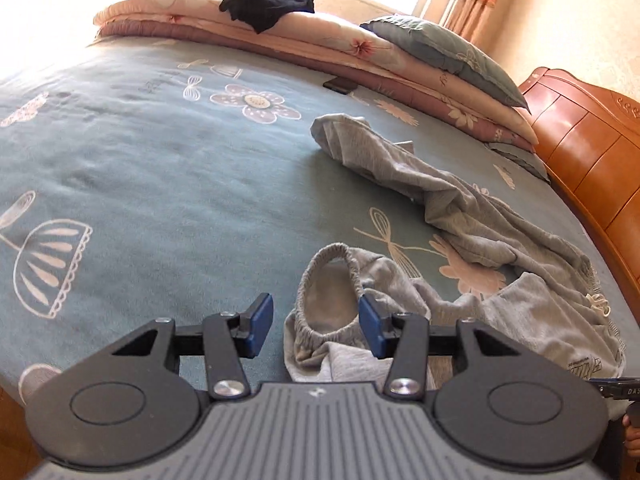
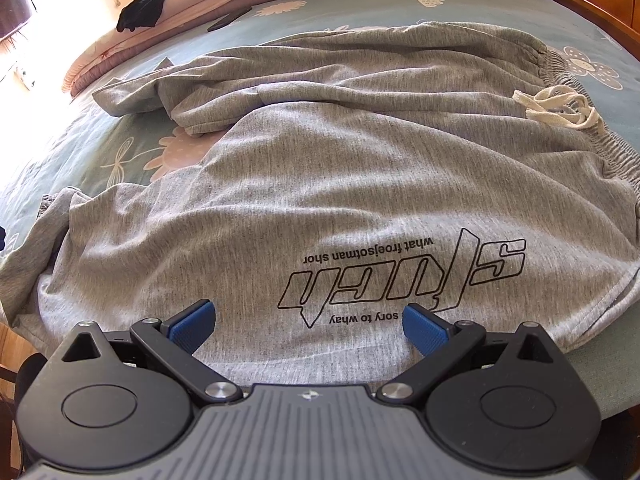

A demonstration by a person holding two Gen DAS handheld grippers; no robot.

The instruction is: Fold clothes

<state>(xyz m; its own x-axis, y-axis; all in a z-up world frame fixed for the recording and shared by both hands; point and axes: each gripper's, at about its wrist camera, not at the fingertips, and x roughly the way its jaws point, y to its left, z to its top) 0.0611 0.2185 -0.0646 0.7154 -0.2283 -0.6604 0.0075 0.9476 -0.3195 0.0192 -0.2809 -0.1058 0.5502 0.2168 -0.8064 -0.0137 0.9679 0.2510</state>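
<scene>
Two handheld tongs with blue pads are mine to steer over a bed. My left tongs hover with the pads apart and gripping nothing; the elastic cuff of a pair of crumpled grey jersey sweatpants lies just ahead of and partly between the pads, though I cannot tell whether the right-hand pad brushes it. My right tongs stand wide apart, empty, low over the printed end of the same trousers, with black outlined lettering directly ahead of the pads. Further ahead and to the right lies the gathered waistband with its cream drawstring. The trousers sprawl across the teal flower-print bedsheet, one leg twisted away beyond the left tongs. I judge the folding barely begun: nothing is flattened or doubled over, and straightening both legs comes first. Far beyond, a black garment waits on a rolled pink floral quilt.
</scene>
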